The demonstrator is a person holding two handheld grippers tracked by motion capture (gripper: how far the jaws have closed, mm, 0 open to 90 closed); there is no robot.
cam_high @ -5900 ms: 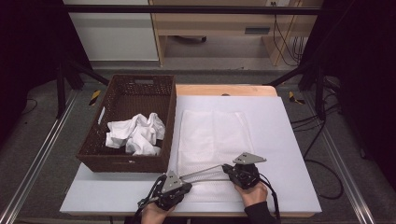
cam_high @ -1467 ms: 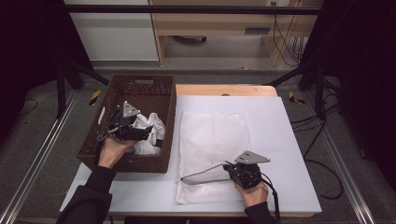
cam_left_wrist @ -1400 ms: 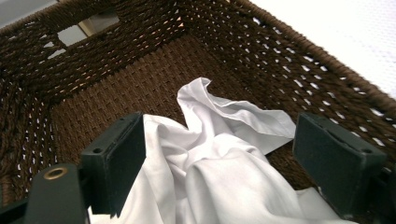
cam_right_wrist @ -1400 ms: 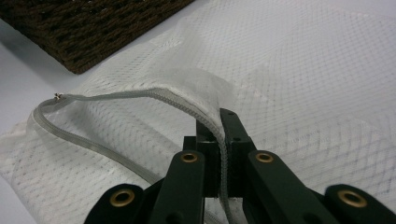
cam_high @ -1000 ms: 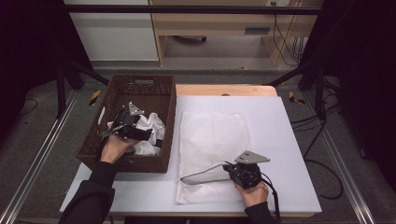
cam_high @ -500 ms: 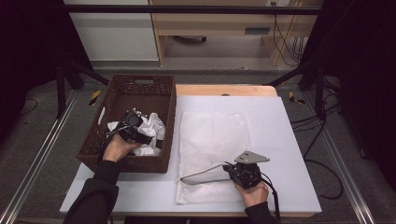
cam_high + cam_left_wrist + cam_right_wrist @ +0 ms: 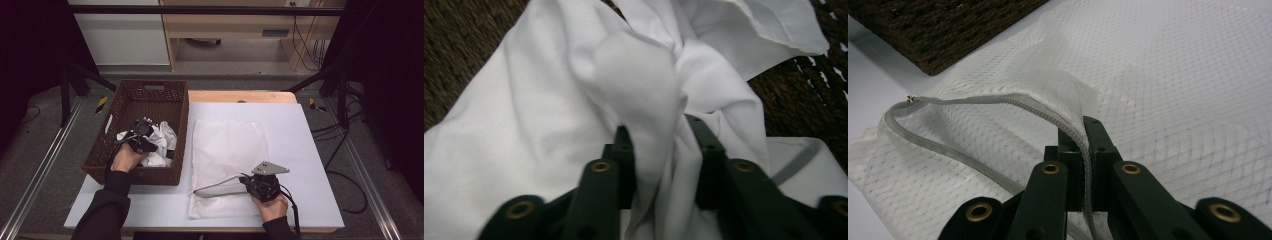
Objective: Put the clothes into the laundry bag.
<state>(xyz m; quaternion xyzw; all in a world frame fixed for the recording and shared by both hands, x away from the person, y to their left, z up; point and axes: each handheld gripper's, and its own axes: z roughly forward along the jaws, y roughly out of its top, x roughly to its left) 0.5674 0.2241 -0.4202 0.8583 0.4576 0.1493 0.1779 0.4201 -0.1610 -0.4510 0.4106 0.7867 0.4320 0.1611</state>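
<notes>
A crumpled white cloth lies in the brown wicker basket on the left of the table. My left gripper is down in the basket; its jaws have just been closing, and in the left gripper view they pinch a raised fold of the cloth. A white mesh laundry bag lies flat on the table. My right gripper is shut on the bag's zipper edge near the front, lifting the mouth open a little.
The basket's woven wall stands just left of the bag. The white table has bare surface right of the bag and along its front edge. A wooden desk and cables lie beyond the far edge.
The left hand left the table's front edge, went into the basket, shifted a little right over the cloth, and its jaws closed on a fold. The right gripper has not moved.
</notes>
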